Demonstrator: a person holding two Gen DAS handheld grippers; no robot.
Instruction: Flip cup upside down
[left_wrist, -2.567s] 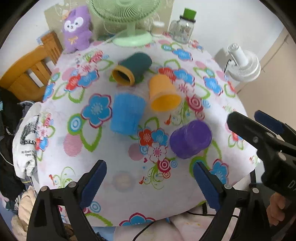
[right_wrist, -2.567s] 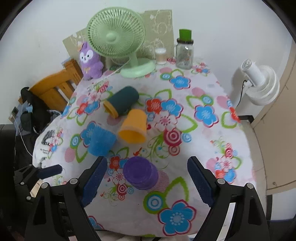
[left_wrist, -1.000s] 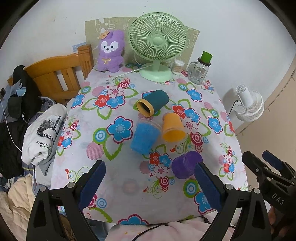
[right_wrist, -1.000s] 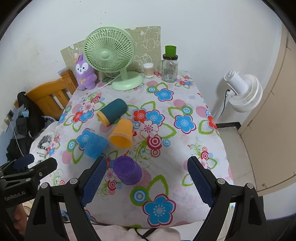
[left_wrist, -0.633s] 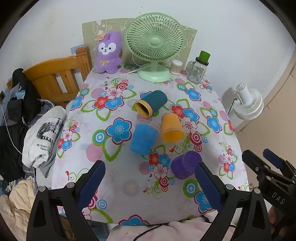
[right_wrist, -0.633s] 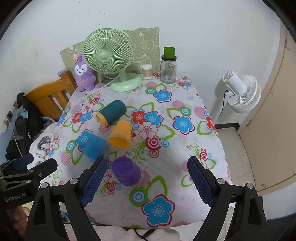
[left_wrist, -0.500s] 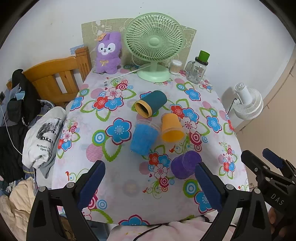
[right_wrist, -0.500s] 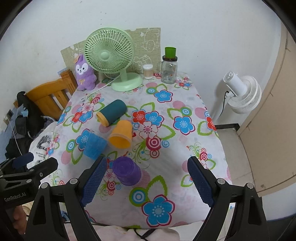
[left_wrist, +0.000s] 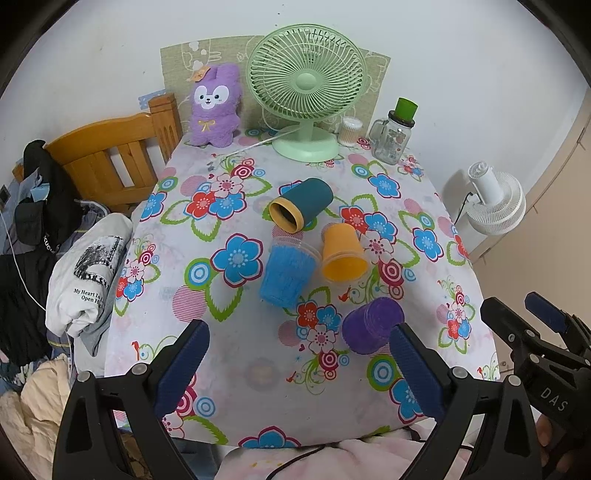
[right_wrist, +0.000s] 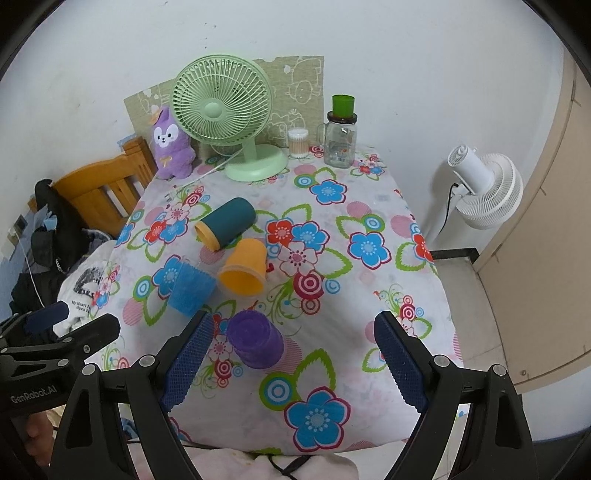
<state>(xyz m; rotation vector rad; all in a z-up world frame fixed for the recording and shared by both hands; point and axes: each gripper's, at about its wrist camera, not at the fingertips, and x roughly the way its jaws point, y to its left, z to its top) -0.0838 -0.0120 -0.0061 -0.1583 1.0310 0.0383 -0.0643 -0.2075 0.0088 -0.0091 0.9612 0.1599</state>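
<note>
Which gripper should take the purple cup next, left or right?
Right, probably. The purple cup lies just ahead of the right gripper, open, nearer its left finger. The left gripper, also open, sits farther left.

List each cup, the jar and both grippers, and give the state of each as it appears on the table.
teal cup: on its side
orange cup: on its side
blue cup: on its side
purple cup: on its side
glass jar: upright, lidded
left gripper: open, empty
right gripper: open, empty
</note>
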